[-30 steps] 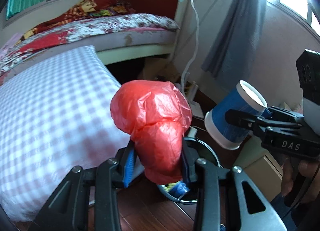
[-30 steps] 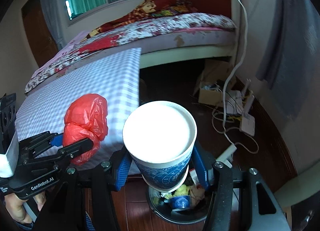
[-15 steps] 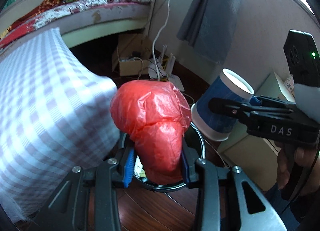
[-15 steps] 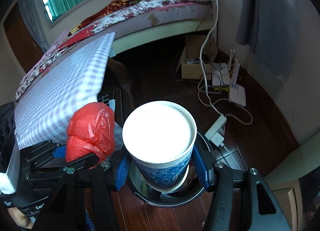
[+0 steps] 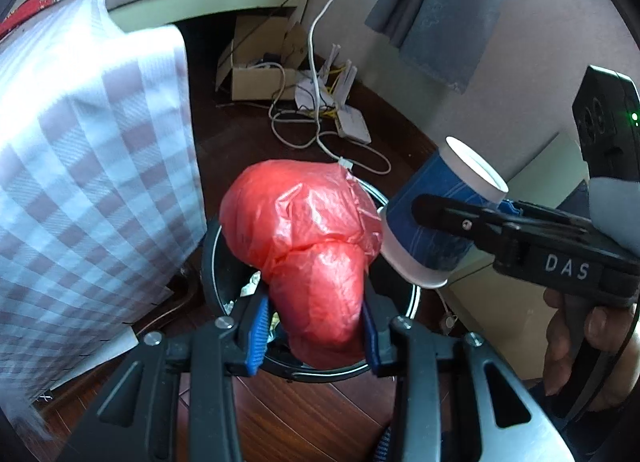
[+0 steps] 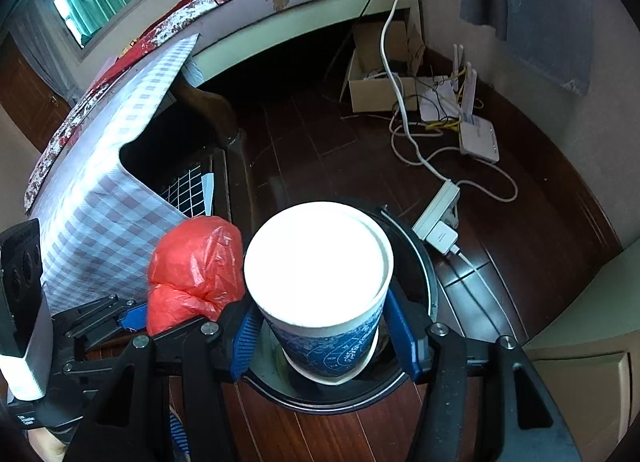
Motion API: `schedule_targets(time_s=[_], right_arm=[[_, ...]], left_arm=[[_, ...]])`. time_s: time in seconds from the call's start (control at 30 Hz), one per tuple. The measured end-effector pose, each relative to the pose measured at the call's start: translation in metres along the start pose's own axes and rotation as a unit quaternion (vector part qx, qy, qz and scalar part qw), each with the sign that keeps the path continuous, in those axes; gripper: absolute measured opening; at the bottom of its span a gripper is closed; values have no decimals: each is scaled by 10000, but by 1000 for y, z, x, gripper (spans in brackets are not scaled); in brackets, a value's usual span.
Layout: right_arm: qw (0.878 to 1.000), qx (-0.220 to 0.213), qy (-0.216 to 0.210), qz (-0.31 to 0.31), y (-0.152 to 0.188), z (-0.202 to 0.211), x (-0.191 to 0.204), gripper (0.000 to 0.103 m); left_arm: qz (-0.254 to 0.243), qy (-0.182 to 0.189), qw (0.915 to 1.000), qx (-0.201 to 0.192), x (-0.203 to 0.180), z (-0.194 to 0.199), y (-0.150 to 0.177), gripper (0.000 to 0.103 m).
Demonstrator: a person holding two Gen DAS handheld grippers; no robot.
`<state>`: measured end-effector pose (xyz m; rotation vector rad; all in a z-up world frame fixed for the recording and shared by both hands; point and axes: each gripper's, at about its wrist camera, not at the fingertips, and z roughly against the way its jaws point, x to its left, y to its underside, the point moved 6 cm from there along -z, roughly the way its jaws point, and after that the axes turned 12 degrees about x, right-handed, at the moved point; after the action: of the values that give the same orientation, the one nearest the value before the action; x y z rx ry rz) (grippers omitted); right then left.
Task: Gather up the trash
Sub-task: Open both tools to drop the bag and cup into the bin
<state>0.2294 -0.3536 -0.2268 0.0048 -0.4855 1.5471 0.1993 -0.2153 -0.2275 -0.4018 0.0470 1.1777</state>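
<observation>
red plastic bag is clamped between the jaws of the left gripper, its bulk bulging toward 12 o'clock past the blue pads; its long axis runs along the fingers, from 6 to 12. directly beneath it the round bin is seen, its rim showing at 9 and 5 o'clock of the bag. the blue paper cup is gripped by the jaws of the right gripper, its open mouth turned up toward the camera, its base pointed down into the bin. both loads are judged to hang over the opening, the cup at 3 o'clock of the bag, so only a release is needed.
</observation>
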Motion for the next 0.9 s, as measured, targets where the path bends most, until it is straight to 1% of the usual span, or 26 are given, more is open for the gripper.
schedule_targets(time_s=[0.07,0.1,0.13,0.17,0.2,0.23,0.3,0.37,0.4,0.47,0.6,0.73,0.9], right_arm=[[10000,63,-58,-8,-1,-7,1,61],[9999,136,-59,-15,-2,-13,0,62],[9998,188,39,-70,-4,-20,-4,66],[9994,221,154,-204,-5,-25,-12,70],[9990,227,209,-314,-6,-28,-18,82],[9983,247,231,-471,-5,-33,-27,87],[9973,370,273,-573,-1,-39,-37,87],[9970,476,370,-494,7,-44,-40,92],[9968,501,435,-438,11,-46,-40,102],[9965,503,571,-352,18,-48,-40,102],[9959,446,706,-352,26,-48,-42,102],[9960,403,727,-336,29,-43,-41,102],[9964,333,751,-204,32,-36,-30,102]], left_arm=[[14,11,10000,41,-1,-6,-2,40],[10,48,10000,70,-1,-8,-2,43],[11,52,9999,94,-2,-12,-3,57],[46,-94,9998,141,0,-17,-2,68],[112,-202,9996,163,2,-25,-7,85],[197,-208,9995,151,7,-28,-6,87],[294,-242,9991,179,13,-32,-3,87],[357,-301,9987,221,19,-35,1,89],[368,-335,9985,237,21,-37,2,92],[365,-412,9982,239,24,-41,2,93],[397,-537,9976,178,28,-42,1,95],[464,-629,9969,123,39,-32,12,96],[482,-704,9963,87,42,-26,19,96]])
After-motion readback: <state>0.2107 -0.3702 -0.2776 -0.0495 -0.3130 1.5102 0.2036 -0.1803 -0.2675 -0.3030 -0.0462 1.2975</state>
